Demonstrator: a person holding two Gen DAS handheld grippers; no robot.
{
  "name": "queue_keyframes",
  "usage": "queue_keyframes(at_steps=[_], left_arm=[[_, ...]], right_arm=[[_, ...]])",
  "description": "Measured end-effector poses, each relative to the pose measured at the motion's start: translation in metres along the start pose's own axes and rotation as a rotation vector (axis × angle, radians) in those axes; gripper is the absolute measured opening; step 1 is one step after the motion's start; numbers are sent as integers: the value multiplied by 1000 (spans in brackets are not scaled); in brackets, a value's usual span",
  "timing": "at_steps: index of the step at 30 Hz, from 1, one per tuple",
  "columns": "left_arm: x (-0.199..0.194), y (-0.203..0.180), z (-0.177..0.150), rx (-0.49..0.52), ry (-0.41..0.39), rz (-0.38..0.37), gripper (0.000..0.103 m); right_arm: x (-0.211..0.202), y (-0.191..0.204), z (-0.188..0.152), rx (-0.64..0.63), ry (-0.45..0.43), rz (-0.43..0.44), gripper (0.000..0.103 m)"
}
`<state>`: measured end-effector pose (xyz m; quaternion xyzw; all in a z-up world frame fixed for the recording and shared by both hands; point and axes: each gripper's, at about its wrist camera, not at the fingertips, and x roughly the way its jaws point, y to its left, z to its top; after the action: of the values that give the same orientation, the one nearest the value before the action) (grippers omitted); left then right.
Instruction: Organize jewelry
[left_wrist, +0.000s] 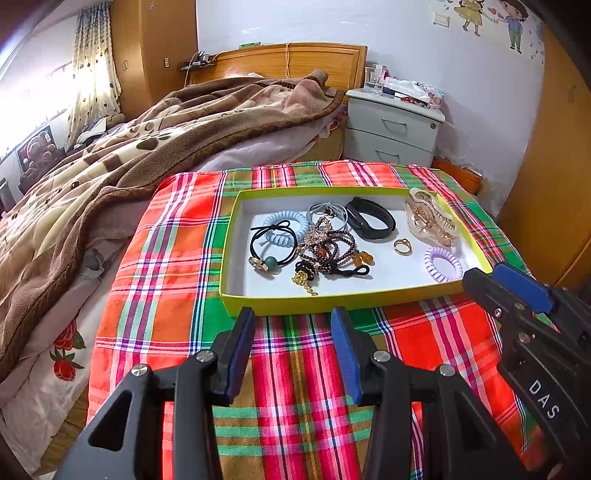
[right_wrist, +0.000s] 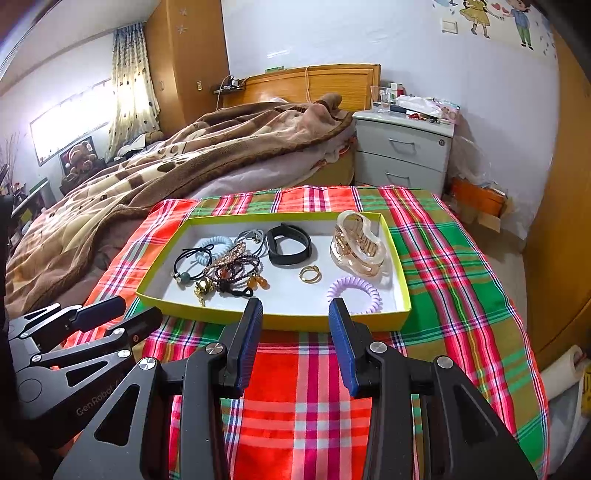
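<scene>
A yellow-green tray (left_wrist: 332, 301) with a white floor lies on the plaid cloth (left_wrist: 177, 258). It holds a black hair tie with a green bead (left_wrist: 271, 243), a light blue coil tie (left_wrist: 286, 225), tangled beaded bracelets (left_wrist: 332, 251), a black wristband (left_wrist: 371, 218), a gold ring (left_wrist: 402, 246), a clear-gold claw clip (left_wrist: 430, 218) and a purple coil tie (left_wrist: 443, 264). My left gripper (left_wrist: 292, 317) hovers open just before the tray's near rim. My right gripper (right_wrist: 295, 306) is open too, close to the near rim (right_wrist: 280, 321), with the purple coil tie (right_wrist: 354, 293) and ring (right_wrist: 309, 274) beyond. Nothing sits between either pair of fingers.
A bed with a brown blanket (left_wrist: 147, 147) runs along the left of the cloth. A grey nightstand (left_wrist: 395, 129) with clutter stands behind, and a wooden wardrobe (right_wrist: 561, 221) on the right. The left gripper (right_wrist: 139, 308) shows at the right wrist view's lower left.
</scene>
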<state>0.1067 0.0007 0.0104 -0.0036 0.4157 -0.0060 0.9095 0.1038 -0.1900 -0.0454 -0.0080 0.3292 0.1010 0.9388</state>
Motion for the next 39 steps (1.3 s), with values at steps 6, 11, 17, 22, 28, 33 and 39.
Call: queue_keyframes(at_steps=[6,11,17,22,28,33,39], left_arm=[[0,0,1,0,-1,1,45],[-1,-1,1,-2,-1,2,45],[-1,-1,1,-2,-1,2,44],[-1,0,1,-4,-1,-2,44],[0,1,0,-1,3,-1,45],[0,2,-1,0,7,0,44],[2,2,-1,4,13,-7,44]], right_arm=[[1,0,0,3,-2,-1,38],[0,0,0,1,-2,-1,38],[1,0,0,1,-4,0,38],[1,0,0,2,-3,0,38],[0,0,0,2,-4,-1,38],[0,1,0,2,-1,0,38],[0,1,-1,4,-2,-1,38]])
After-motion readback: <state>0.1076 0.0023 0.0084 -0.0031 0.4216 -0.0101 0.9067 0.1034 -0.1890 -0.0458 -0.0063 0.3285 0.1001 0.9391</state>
